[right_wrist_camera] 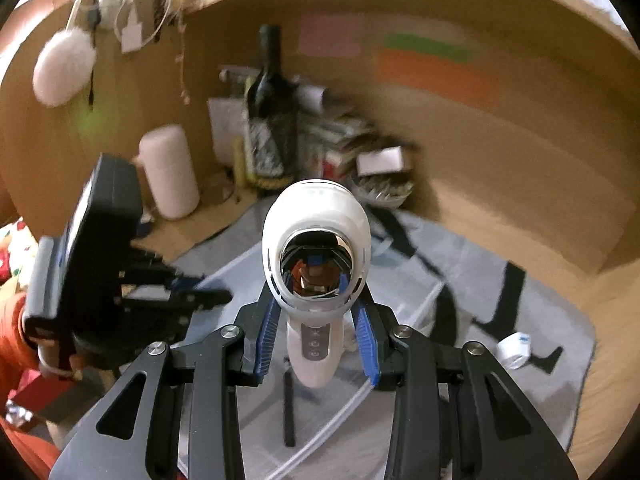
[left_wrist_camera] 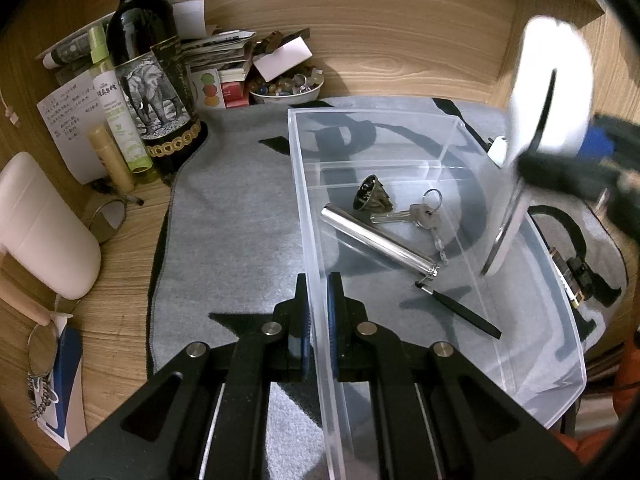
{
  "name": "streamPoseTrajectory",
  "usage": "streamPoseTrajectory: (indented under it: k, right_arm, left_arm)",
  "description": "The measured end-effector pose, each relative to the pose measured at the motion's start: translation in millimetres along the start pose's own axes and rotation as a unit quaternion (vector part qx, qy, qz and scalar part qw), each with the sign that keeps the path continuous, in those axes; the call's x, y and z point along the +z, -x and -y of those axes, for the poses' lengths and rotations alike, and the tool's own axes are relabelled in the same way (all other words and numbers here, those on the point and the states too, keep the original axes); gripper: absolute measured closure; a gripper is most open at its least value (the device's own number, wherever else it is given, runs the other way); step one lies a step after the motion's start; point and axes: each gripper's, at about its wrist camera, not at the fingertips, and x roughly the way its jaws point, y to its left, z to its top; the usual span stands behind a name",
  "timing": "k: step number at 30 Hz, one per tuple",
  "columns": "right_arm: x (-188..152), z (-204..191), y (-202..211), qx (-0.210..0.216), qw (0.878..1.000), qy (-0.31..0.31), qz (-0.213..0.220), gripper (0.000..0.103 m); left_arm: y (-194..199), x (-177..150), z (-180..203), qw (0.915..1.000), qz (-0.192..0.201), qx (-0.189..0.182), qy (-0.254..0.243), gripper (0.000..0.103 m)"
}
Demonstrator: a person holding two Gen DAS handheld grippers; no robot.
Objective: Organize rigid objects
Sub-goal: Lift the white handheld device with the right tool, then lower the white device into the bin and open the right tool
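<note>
here, left of the clear bin point(left_wrist_camera: 540, 360), a wine bottle point(left_wrist_camera: 148, 68) stands on the desk beside the grey mat point(left_wrist_camera: 232, 232). the left gripper point(left_wrist_camera: 318, 304) is clamped on the bin's near-left wall, one finger on each side. inside the bin lie a metal tube point(left_wrist_camera: 376, 240), a dark cone point(left_wrist_camera: 370, 194), keys point(left_wrist_camera: 420, 214) and a black pen point(left_wrist_camera: 464, 312). above the bin's right side, the right gripper point(right_wrist_camera: 318, 320) grips a white handheld device point(right_wrist_camera: 316, 240) with a shiny round face, blurred in the left view.
</note>
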Motion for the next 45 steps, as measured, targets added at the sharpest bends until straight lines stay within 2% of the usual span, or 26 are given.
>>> streamPoseTrajectory:
  k: [4,10,23,32,34,45]
  right_arm:
    - [-7.7,-10.8,-22.5,0.017,0.999,0.012,-0.036,0.071]
    - [-12.5,-16.5,-40.8,0.031,0.997,0.013,-0.066,0.071]
    - [-18.8,-19.3,-75.7,0.028,0.989,0.03,-0.14,0.071]
    - [-19.2,-20.7,-79.3,0.021,0.989,0.032,-0.142,0.07]
    - [-19.0,-19.4,-79.5,0.02,0.989,0.031,-0.14,0.067]
    - [-11.1,-9.5,-49.0,-0.003,0.996,0.025,-0.089,0.06]
  left_arm:
    - [0.0,0.0,-0.1,1.0,0.0,0.0,0.0,0.096]
    - [-0.1,0.1,0.3,1.0,0.001,-0.002,0.001,0.096]
    - [-0.3,0.2,0.3,1.0,0.002,-0.004,0.002,0.096]
    - [-0.6,0.6,2.1,1.0,0.002,-0.004,0.002,0.096]
    - [-0.2,0.1,1.1,1.0,0.002,-0.004,0.002,0.096]
    - [1.1,-0.1,2.6,1.0,0.001,-0.002,0.003,0.096]
